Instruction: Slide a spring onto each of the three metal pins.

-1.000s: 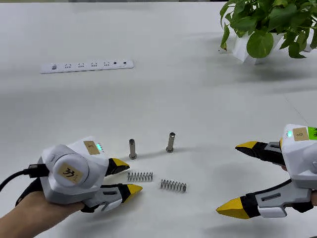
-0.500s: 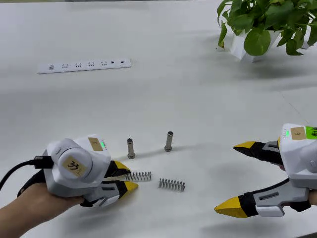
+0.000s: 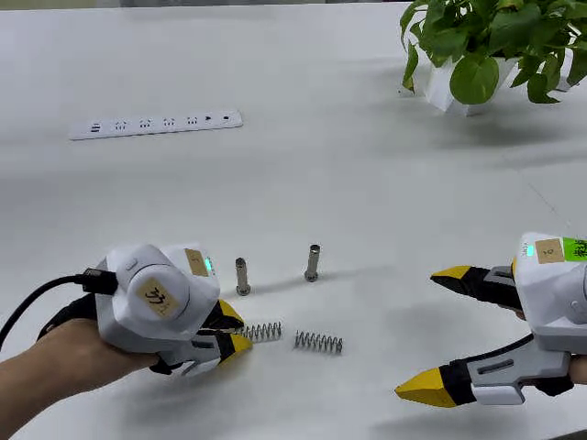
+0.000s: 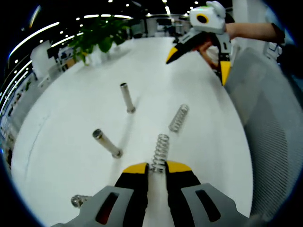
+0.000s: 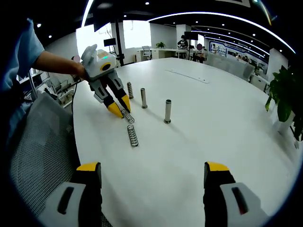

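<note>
Closing in since half a second ago, the left gripper [image 3: 231,335] has narrowed its jaws, and they now pinch the near end of a spring [image 4: 161,149]. It lies flat on the table [image 3: 367,183], pointing straight ahead of the tips. Low and to the left of those jaws stands one pin [image 4: 79,201]. A second pin [image 4: 107,144] stands left of the held spring, and a third pin [image 4: 126,97] is further ahead. The second spring [image 4: 179,118] lies loose ahead and slightly right, apart from the first. Well beyond it the right gripper [image 3: 417,334] hangs with its jaws spread wide and nothing between them. Farthest off are a power strip [image 3: 156,123] and a potted plant [image 3: 486,46].
</note>
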Action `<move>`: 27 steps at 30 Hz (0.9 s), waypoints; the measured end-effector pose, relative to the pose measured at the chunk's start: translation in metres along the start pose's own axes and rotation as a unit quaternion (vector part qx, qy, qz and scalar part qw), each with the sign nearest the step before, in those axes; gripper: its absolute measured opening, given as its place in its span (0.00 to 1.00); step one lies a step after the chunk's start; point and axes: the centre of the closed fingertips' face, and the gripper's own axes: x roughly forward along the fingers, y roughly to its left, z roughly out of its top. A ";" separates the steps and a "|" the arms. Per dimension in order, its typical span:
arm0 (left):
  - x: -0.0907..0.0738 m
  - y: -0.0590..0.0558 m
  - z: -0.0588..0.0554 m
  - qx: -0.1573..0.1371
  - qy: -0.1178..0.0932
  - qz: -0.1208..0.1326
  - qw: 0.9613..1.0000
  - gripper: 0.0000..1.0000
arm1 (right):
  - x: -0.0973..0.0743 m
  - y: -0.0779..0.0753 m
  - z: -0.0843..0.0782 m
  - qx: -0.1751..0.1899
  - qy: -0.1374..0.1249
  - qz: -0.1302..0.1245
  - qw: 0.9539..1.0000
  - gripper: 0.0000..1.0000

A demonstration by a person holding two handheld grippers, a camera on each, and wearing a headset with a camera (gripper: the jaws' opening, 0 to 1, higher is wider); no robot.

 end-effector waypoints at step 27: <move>-0.001 -0.003 -0.003 0.027 0.048 0.002 0.998 0.11 | 0.004 0.007 -0.002 0.012 -0.002 0.008 1.000 0.89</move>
